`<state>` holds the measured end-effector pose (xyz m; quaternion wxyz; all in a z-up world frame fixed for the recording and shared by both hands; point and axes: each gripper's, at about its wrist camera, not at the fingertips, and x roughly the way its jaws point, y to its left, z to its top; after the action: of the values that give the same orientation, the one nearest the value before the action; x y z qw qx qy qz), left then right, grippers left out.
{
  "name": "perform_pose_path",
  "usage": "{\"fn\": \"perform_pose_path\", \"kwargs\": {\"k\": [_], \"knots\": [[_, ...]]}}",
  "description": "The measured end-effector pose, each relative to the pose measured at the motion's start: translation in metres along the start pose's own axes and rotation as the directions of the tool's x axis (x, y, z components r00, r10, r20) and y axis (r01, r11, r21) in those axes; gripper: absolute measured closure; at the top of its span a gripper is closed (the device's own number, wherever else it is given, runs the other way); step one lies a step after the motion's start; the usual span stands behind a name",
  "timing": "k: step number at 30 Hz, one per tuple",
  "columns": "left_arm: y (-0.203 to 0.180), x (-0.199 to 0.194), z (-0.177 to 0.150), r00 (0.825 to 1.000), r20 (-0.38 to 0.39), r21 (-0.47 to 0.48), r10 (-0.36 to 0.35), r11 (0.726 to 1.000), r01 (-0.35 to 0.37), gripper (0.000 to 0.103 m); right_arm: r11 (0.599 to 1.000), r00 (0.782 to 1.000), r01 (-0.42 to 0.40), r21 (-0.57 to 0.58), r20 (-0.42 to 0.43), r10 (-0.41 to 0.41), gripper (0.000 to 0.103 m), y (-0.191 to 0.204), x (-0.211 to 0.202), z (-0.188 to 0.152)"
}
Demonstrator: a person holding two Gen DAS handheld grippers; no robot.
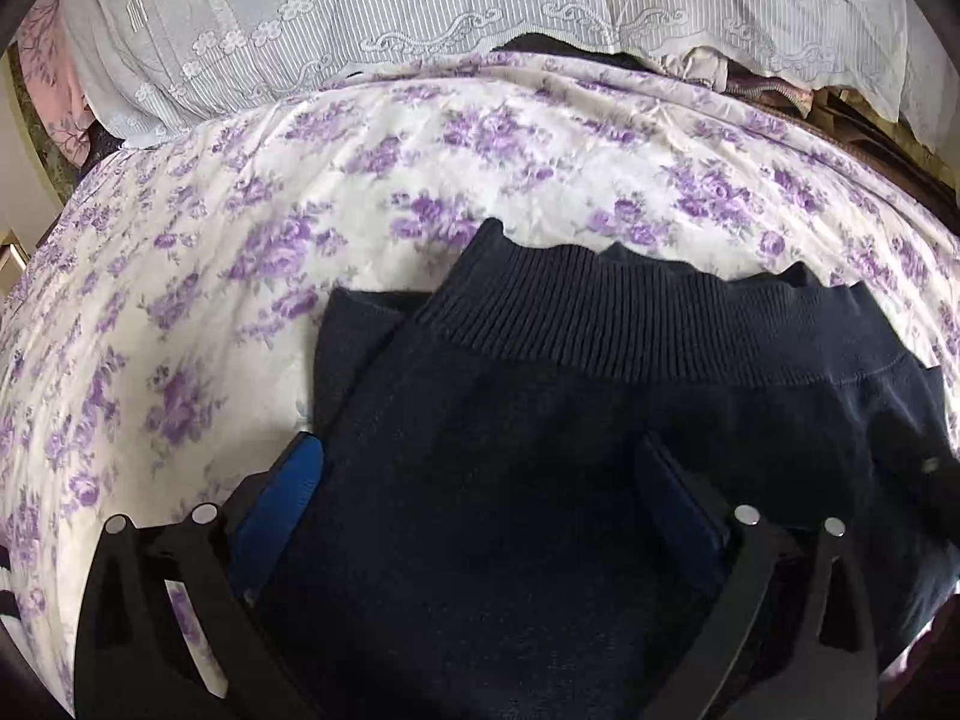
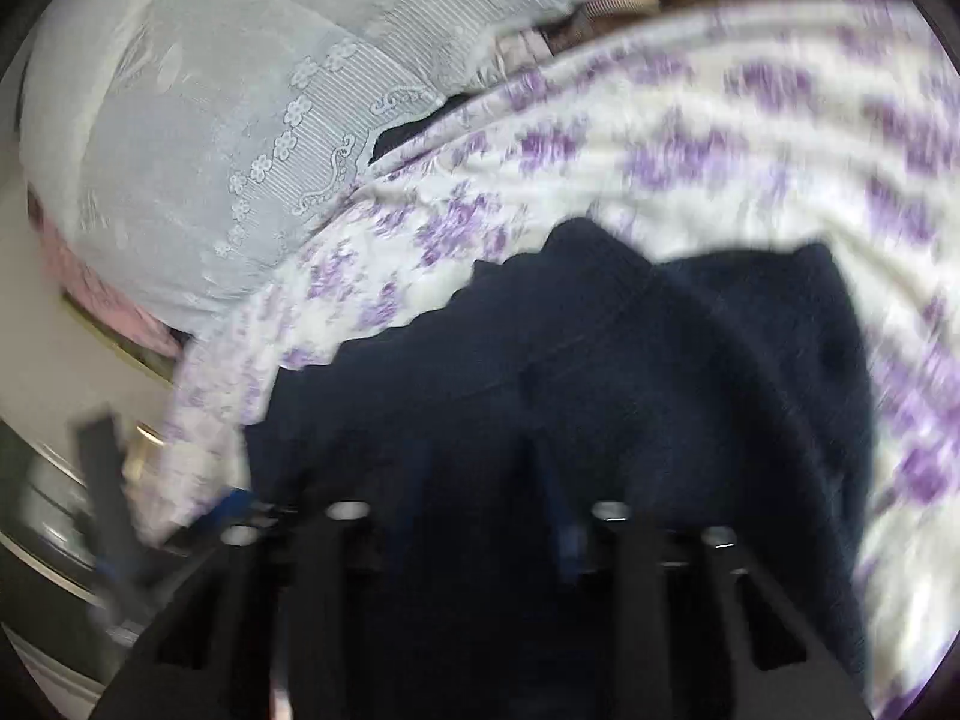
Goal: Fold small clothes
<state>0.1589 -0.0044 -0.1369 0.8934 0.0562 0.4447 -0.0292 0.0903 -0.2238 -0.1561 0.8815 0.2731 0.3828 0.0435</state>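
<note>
Two grippers over one navy garment [image 1: 540, 396] spread on our purple-flowered sheet [image 1: 252, 276] (lace pillow [image 1: 360, 12] across the top). Left gripper [image 1: 480, 480] has its fingers wide apart, low centre. Right gripper [image 2: 486, 480] is too blurry, so we can't tell.

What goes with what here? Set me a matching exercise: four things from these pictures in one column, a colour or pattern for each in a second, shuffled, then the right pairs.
Things:
1. knit garment
2. bed sheet
3. lace cloth
4. finger pads of the left hand-held gripper

Colours or patterns:
A. bright blue
B. white with purple flowers
C. dark navy with a ribbed band
D. pale grey-white with embroidered flowers

Pairs: 1-C, 2-B, 3-D, 4-A
</note>
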Motion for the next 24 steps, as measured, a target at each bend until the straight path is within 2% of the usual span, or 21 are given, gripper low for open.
{"fn": "perform_pose_path", "kwargs": {"k": [2, 4, 7, 10, 13, 16, 22, 24], "knots": [[-0.001, -0.002, 0.0, 1.0, 0.008, 0.0, 0.003, 1.0, -0.003, 0.004, 1.0, 1.0, 0.001, -0.012, 0.0, -0.001, 0.068, 0.001, -0.006, 0.0], [0.001, -0.004, 0.0, 1.0, 0.013, -0.009, 0.006, 1.0, -0.005, 0.004, 0.999, 0.998, 0.034, -0.015, 0.047, -0.033, 0.06, 0.002, -0.017, 0.0], [0.005, -0.013, -0.001, 0.999, 0.048, -0.02, 0.025, 1.0, -0.024, 0.004, 0.989, 0.987, 0.118, -0.091, 0.117, -0.107, 0.057, 0.013, -0.028, 0.001], [0.009, -0.017, 0.0, 0.996, 0.067, -0.025, 0.051, 0.998, -0.05, 0.004, 0.978, 0.977, 0.168, -0.125, 0.15, -0.149, 0.055, 0.017, -0.035, 0.002], [0.013, -0.016, 0.0, 0.996, 0.062, -0.035, 0.063, 0.998, -0.061, 0.004, 0.972, 0.969, 0.21, -0.108, 0.154, -0.192, 0.054, 0.007, -0.035, 0.004], [0.016, -0.012, 0.0, 0.997, 0.043, -0.047, 0.064, 0.997, -0.062, 0.004, 0.966, 0.966, 0.245, -0.084, 0.107, -0.236, 0.054, -0.009, -0.024, 0.005], [0.019, -0.005, -0.001, 0.998, 0.013, -0.048, 0.062, 0.997, -0.061, 0.004, 0.957, 0.959, 0.267, -0.114, 0.13, -0.252, 0.053, -0.004, -0.024, 0.0], [0.018, -0.01, -0.001, 0.997, 0.026, -0.046, 0.067, 0.997, -0.066, 0.004, 0.959, 0.961, 0.247, -0.14, 0.159, -0.225, 0.052, 0.007, -0.033, -0.002]]}}
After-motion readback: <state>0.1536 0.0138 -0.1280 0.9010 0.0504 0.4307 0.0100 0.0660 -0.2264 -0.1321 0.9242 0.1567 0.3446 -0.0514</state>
